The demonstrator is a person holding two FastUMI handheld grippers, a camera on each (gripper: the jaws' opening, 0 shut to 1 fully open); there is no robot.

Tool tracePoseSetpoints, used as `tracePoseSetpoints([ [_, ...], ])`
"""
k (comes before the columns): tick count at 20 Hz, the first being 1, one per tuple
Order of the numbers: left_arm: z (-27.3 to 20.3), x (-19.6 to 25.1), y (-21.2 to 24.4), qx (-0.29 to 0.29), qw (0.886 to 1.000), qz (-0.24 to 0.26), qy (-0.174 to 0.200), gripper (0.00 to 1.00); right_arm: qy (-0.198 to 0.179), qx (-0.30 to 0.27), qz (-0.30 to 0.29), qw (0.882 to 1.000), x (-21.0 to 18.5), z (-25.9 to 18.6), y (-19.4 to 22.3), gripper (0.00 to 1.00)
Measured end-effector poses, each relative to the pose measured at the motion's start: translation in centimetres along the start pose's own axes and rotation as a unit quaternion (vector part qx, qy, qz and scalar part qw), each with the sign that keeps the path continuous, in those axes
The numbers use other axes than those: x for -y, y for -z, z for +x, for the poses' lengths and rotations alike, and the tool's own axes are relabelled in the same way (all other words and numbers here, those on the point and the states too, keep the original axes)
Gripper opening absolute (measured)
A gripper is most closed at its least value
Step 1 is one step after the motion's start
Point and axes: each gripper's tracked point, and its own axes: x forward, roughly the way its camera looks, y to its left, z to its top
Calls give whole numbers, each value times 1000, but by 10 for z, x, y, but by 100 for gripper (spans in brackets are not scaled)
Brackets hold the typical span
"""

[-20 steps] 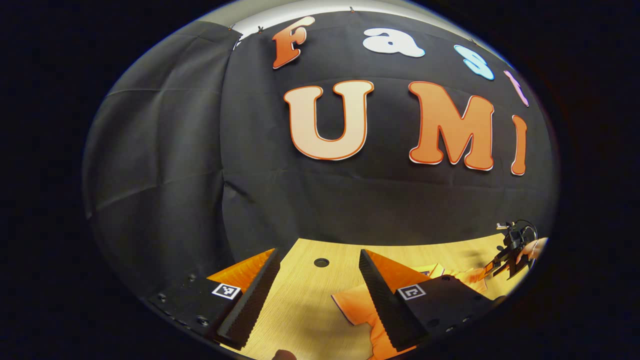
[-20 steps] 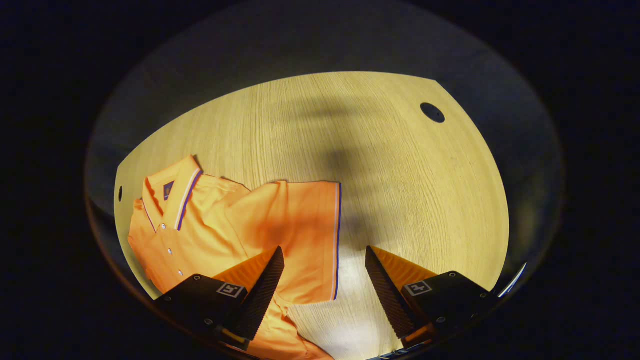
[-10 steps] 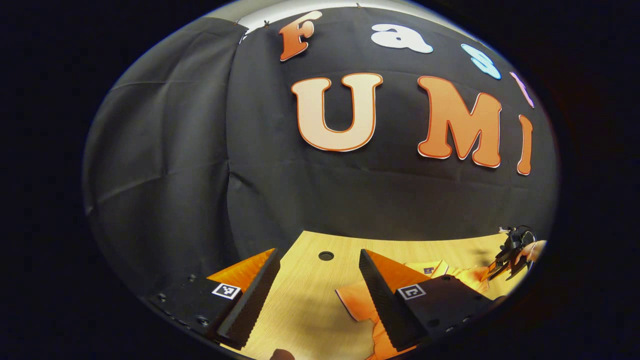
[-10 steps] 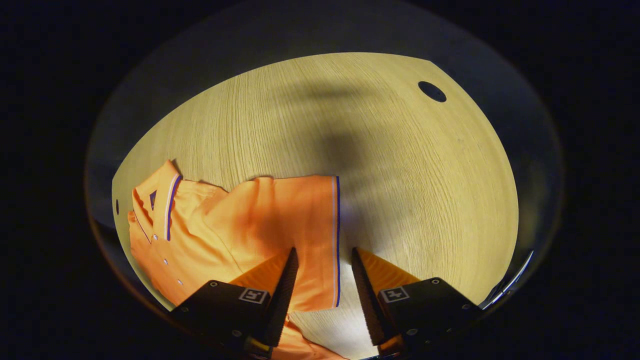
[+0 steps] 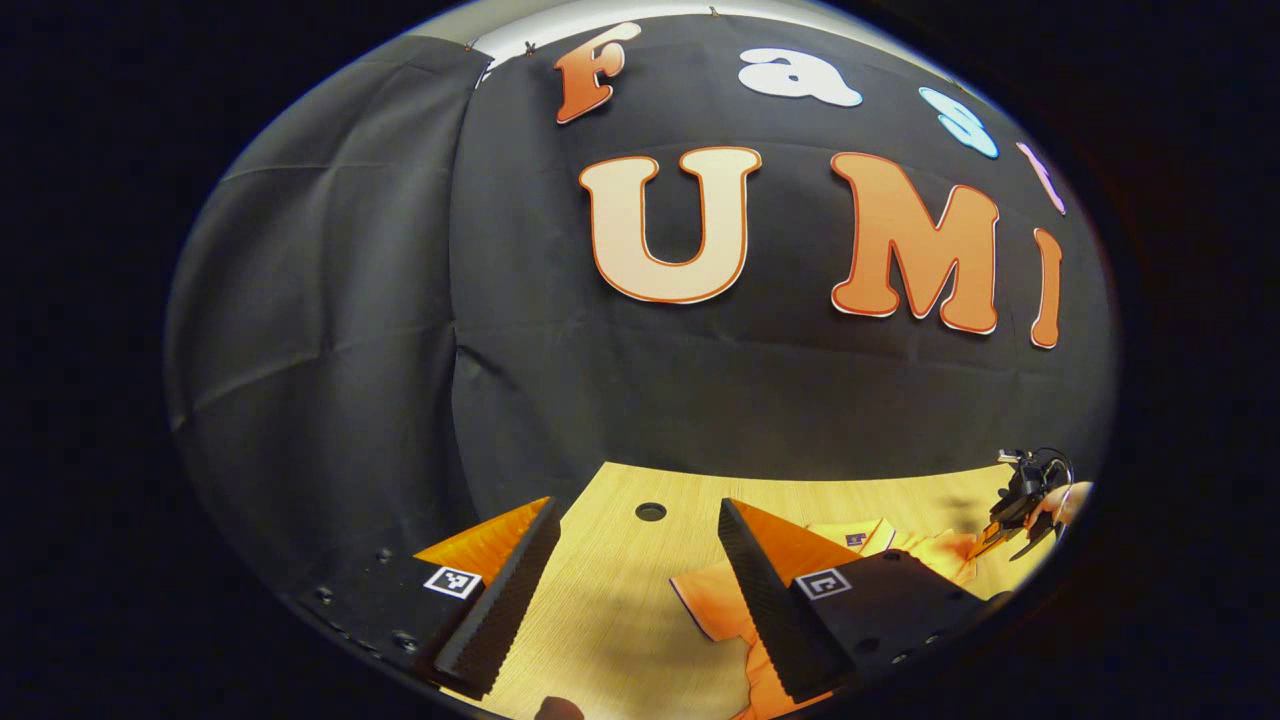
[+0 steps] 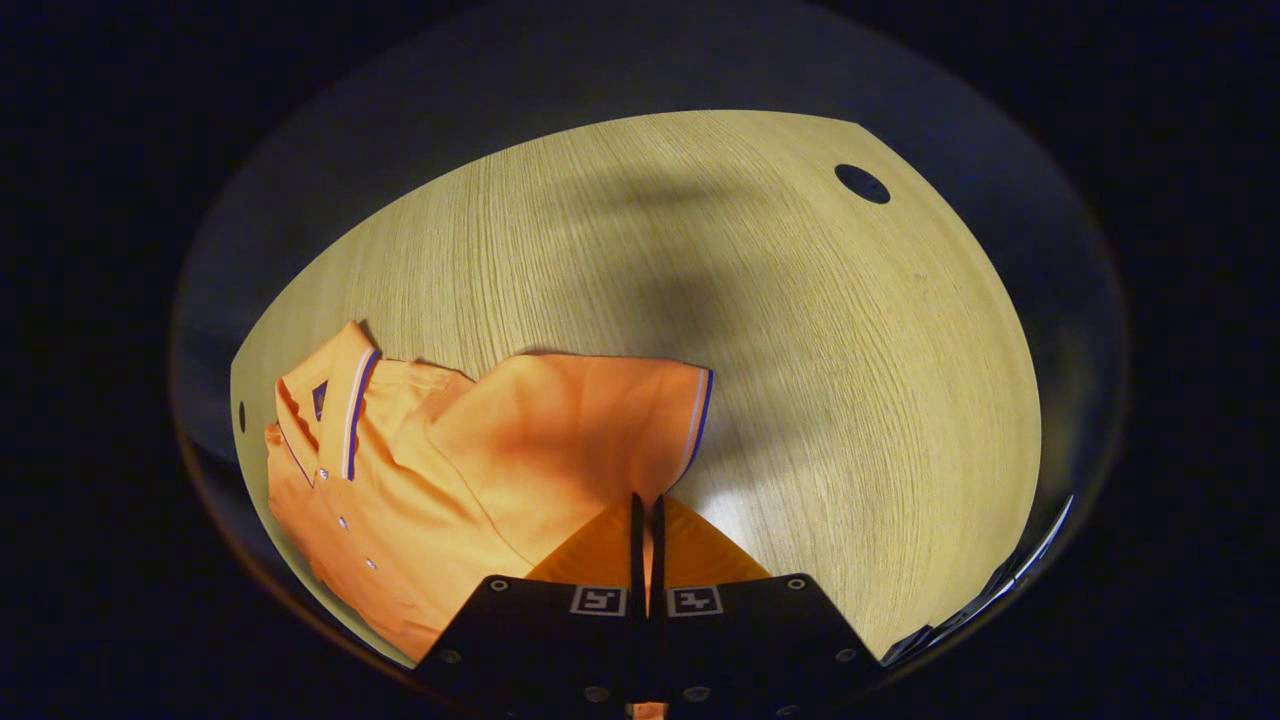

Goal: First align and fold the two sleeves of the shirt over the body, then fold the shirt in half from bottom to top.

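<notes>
Pale woodgrain table (image 6: 800,330) w/ a round hole; our orange polo shirt (image 6: 420,480) lies flat on it, collar striped, buttons up the placket. Our right gripper (image 6: 645,510) has its jaws closed to a sliver on the soft sleeve (image 6: 590,430) near its striped cuff, prob. to fold it over the body. Left gripper (image 5: 635,560) hangs wide open, empty, over the shirt's other side

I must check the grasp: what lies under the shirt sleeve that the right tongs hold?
Around the sleeve lies bare wooden table, in shadow beside the cuff. The right tongs are shut on its lower edge. What lies directly beneath is covered by fabric.
</notes>
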Motion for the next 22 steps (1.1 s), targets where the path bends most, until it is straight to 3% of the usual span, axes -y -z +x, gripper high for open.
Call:
tracePoseSetpoints([
  [10, 0, -2, -1, 3, 1000, -9, 16, 98, 12, 66, -63, 996, -28, -57, -9, 0],
  [22, 0, -23, 4, 6, 1000, -21, 22, 98, -18, 98, -150, 984, -137, -101, 6, 1],
])
